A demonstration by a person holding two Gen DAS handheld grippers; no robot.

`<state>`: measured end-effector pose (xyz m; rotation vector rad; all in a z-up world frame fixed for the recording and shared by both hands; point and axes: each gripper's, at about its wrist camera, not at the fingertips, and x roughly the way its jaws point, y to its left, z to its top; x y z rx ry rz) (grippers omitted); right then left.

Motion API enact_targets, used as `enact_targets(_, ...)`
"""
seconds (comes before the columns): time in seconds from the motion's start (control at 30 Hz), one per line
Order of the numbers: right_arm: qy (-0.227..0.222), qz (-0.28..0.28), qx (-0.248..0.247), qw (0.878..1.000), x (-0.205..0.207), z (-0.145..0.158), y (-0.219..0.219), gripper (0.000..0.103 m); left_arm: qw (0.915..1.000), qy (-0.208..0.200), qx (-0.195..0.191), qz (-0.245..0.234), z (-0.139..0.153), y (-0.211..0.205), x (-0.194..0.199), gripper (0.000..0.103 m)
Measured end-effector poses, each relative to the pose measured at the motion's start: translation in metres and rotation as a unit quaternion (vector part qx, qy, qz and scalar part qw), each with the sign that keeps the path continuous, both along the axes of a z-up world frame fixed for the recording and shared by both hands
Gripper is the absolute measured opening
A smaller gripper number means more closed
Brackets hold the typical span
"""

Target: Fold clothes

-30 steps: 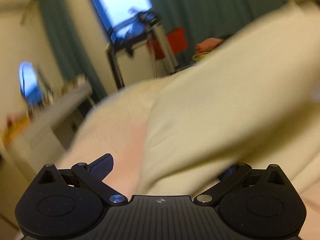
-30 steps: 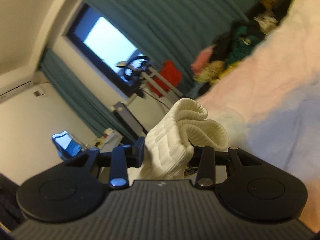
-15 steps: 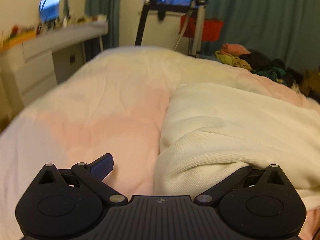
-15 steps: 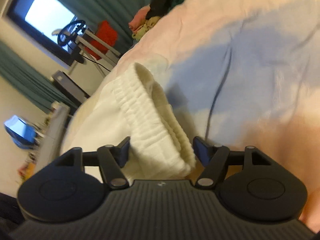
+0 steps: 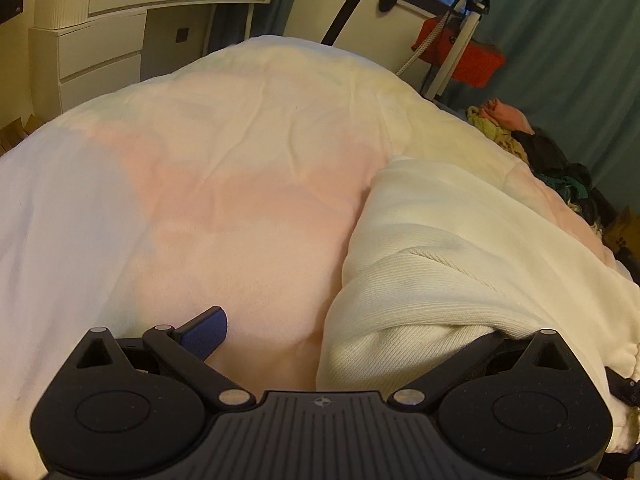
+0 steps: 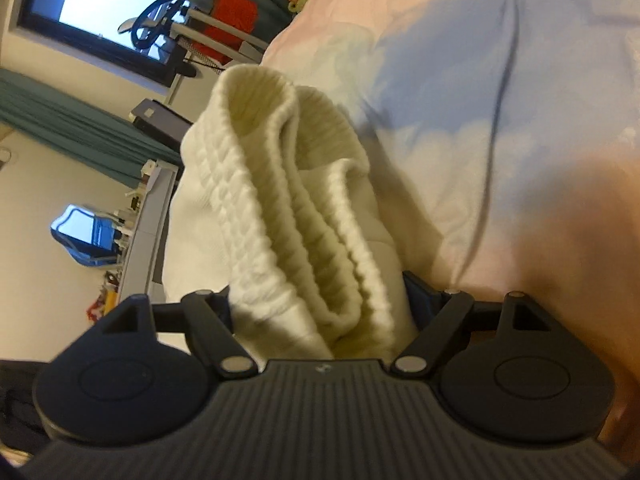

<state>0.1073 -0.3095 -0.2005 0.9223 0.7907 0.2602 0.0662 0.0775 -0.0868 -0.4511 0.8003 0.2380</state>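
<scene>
A cream ribbed knit garment [image 5: 460, 280] lies on the bed [image 5: 240, 184], filling the lower right of the left wrist view, its bulk spread toward the right edge of the frame. In the right wrist view its ribbed hem [image 6: 288, 208] rises bunched in thick folds through the centre of the frame. The right gripper [image 6: 320, 308] has its jaws clamped on that hem, with fabric packed between the blue pads. The left gripper [image 5: 352, 336] has its jaws wide apart: the blue left finger [image 5: 204, 332] sits bare over the pink-and-white duvet, while the right finger is hidden under a fold of the knit, which drapes over that side. Beyond the bed, a white chest of drawers [image 5: 96, 36] stands at the upper left, a red bag [image 5: 460, 52] hangs on a metal frame at the upper right, and a pile of clothes [image 5: 532, 148] lies at the right edge before teal curtains [image 5: 568, 40].
</scene>
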Motion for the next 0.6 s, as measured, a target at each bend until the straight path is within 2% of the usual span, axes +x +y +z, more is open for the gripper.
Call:
enact_targets(0.17, -0.042, 0.01, -0.009, 0.999, -0.005, 0.013, 0.006, 0.081, 1.0, 0.0, 0.001, -0.008, 0.001, -0.006, 0.002, 0.103)
enact_targets(0.23, -0.059, 0.014, -0.012, 0.998, -0.007, 0.018, 0.009, 0.079, 0.9999, 0.0, 0.002, -0.012, 0.002, -0.008, 0.003, 0.103)
enact_targets(0.3, -0.042, 0.003, -0.031, 0.999, -0.005, 0.015, 0.011, 0.067, 0.9999, 0.0, 0.003, -0.016, 0.003, -0.01, 0.004, 0.103)
enact_targets(0.43, -0.035, -0.02, -0.053, 0.998, -0.01, 0.016, 0.012, 0.054, 0.9992, 0.007, 0.002, -0.039, 0.006, -0.015, 0.0, 0.102)
enact_targets(0.53, -0.034, -0.036, -0.064, 0.997, -0.014, 0.018, 0.012, 0.05, 0.9956, 0.018, -0.031, -0.087, 0.011, -0.015, -0.009, 0.103)
enact_targets(0.6, -0.037, -0.041, -0.065, 0.996, -0.014, 0.018, 0.01, 0.049, 0.9892, 0.025, -0.075, -0.124, 0.014, -0.01, -0.019, 0.103)
